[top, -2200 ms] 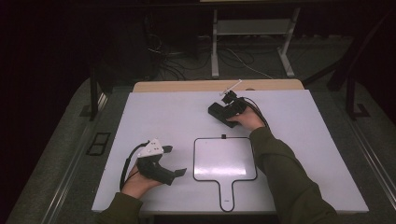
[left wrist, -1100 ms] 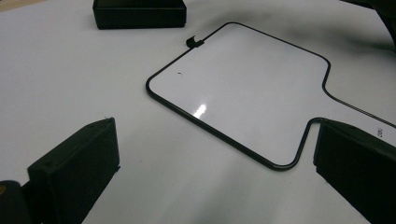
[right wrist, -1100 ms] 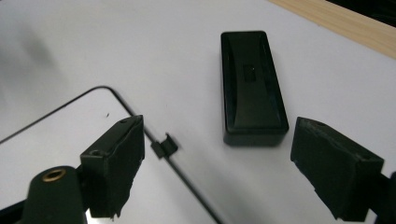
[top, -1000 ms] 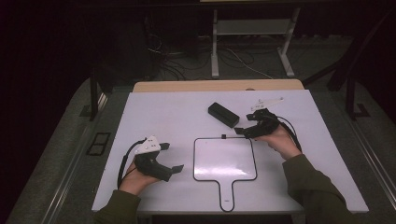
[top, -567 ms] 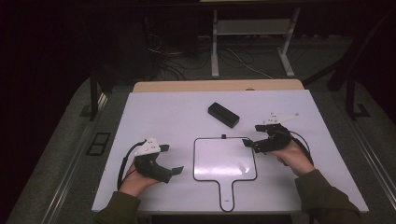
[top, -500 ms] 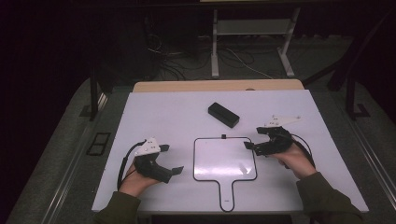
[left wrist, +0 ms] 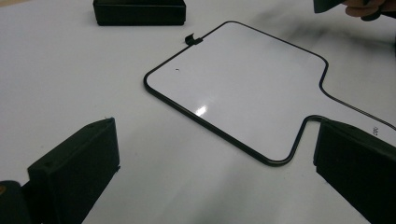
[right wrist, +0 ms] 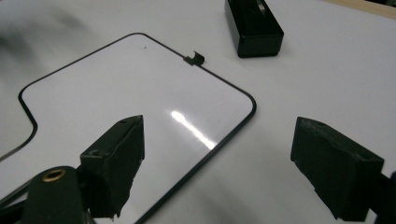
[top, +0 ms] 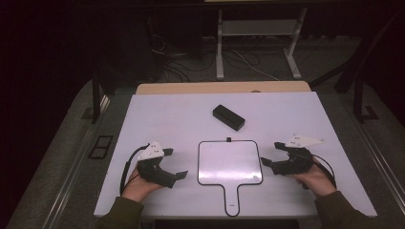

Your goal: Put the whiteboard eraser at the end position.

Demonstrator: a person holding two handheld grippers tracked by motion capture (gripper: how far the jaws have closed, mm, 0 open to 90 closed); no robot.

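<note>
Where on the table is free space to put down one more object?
The far left, bordered by the black box and the table edge, is bare; so is the far right. The near middle is crowded: the whiteboard lies between both hand-held grippers.

A dim lab or studio: a bare white table (top: 167,114) on grey carpet, tangled cables (top: 191,62) (and metal stand legs (top: 219,47)) behind.

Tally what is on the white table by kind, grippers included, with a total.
Handheld grippers: 2 (left gripper, right gripper)
Paddle-shaped whiteboard: 1
Black rectangular block: 1
Total: 4
</note>
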